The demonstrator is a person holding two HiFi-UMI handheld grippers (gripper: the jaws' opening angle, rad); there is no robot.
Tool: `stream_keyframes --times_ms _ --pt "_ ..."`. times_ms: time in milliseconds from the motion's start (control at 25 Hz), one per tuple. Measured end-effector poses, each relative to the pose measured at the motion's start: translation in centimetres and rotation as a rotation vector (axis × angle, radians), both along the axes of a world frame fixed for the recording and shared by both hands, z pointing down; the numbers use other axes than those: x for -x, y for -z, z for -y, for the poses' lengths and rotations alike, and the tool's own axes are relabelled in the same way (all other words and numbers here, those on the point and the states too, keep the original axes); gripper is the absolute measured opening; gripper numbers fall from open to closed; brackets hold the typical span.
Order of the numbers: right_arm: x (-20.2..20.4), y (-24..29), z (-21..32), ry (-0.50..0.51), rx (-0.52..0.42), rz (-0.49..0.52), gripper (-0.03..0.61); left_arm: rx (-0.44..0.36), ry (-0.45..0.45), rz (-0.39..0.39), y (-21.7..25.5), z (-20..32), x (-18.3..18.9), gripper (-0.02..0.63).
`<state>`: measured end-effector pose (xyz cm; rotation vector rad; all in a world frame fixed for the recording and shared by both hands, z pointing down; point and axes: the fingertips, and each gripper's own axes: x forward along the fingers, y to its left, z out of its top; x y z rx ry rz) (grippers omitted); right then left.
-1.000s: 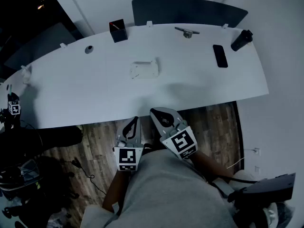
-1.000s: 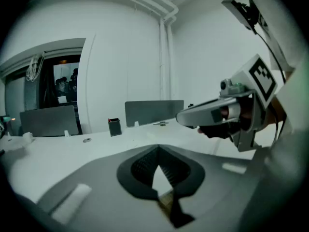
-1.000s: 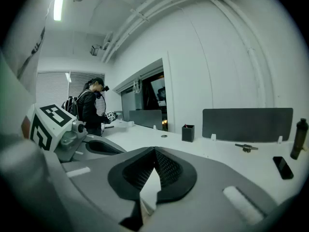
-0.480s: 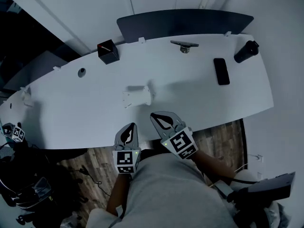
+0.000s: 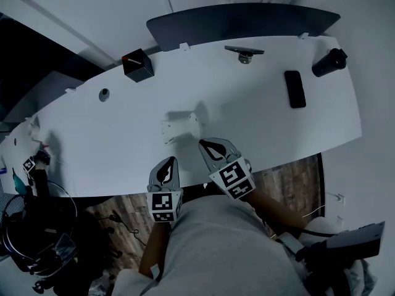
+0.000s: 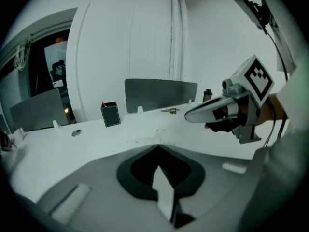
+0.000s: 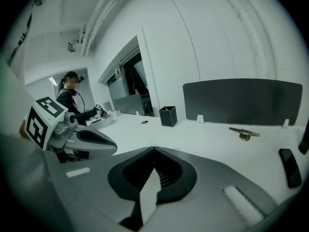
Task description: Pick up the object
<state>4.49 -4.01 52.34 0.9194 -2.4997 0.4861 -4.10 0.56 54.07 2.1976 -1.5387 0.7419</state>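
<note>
The white boxy object [image 5: 180,128] lies on the white table [image 5: 265,128], near its middle. My left gripper [image 5: 171,160] is shut and empty, its tip just over the table's front edge, below and a little left of the object. My right gripper [image 5: 201,143] is also shut and empty, its tip close to the object's lower right corner without touching it. In the left gripper view the closed jaws [image 6: 157,147] point across the table, with the right gripper [image 6: 219,111] alongside. In the right gripper view the jaws [image 7: 154,149] are closed, with the left gripper [image 7: 89,141] beside them.
A black pen box [image 5: 137,65], a small metal part [image 5: 244,52], a black phone [image 5: 295,89] and a dark cylinder [image 5: 329,61] stand along the back, before a dark partition [image 5: 247,20]. Another person [image 7: 72,99] works at the table's far left end.
Both grippers have moved forward from over the wooden floor to the table's front edge, closer to the white object. Their jaws stayed closed.
</note>
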Motion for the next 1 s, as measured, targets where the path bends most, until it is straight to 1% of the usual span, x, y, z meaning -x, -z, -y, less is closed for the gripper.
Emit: stream_keyframes --times_ms 40,80,120,160,200,280,360,480,600,680,800,840,960,1000 --pt "0.0 -0.4 0.5 -0.042 0.014 -0.009 0.002 0.003 -0.003 -0.008 -0.1 0.4 0.5 0.002" --pt "0.1 -0.7 1.1 -0.095 0.037 0.003 0.003 0.002 -0.008 -0.015 -0.2 0.9 0.9 0.002" --pt "0.4 -1.2 1.8 -0.149 0.074 0.037 0.007 -0.002 -0.014 -0.023 -0.1 1.5 1.3 0.002" --pt "0.8 -1.9 2.4 -0.186 0.124 0.055 0.15 -0.008 -0.02 -0.031 0.0 2.1 1.7 0.002" --pt "0.8 -2.8 2.6 -0.198 0.178 0.02 0.262 -0.016 -0.026 -0.041 0.2 2.6 2.0 0.002" --pt "0.7 -4.8 3.2 -0.214 0.256 -0.085 0.292 -0.027 -0.034 -0.064 0.4 3.5 2.6 0.002" --pt "0.9 -6.4 4.2 -0.241 0.282 -0.157 0.32 -0.031 -0.036 -0.08 0.2 4.3 3.2 0.002" --pt "1.5 -9.1 5.3 -0.259 0.325 -0.245 0.325 -0.033 -0.048 -0.095 -0.4 4.7 3.8 0.002" --pt "1.7 -10.9 5.6 -0.266 0.36 -0.304 0.324 -0.027 -0.066 -0.121 -0.6 4.7 3.9 0.002" --pt "1.9 -11.1 5.8 -0.265 0.367 -0.312 0.319 -0.016 -0.075 -0.131 -1.0 4.6 3.9 0.002" --pt "2.7 -10.9 6.1 -0.237 0.357 -0.319 0.281 -0.011 -0.089 -0.127 -1.5 4.9 4.2 0.002" --pt "2.9 -10.8 6.1 -0.228 0.355 -0.32 0.255 -0.013 -0.09 -0.128 -1.5 5.1 4.2 0.002" --pt "3.1 -10.8 6.4 -0.213 0.35 -0.328 0.244 -0.02 -0.094 -0.134 -1.3 5.6 4.0 0.002" --pt "3.0 -10.8 6.5 -0.205 0.344 -0.336 0.223 -0.021 -0.096 -0.134 -1.3 5.7 3.9 0.002"
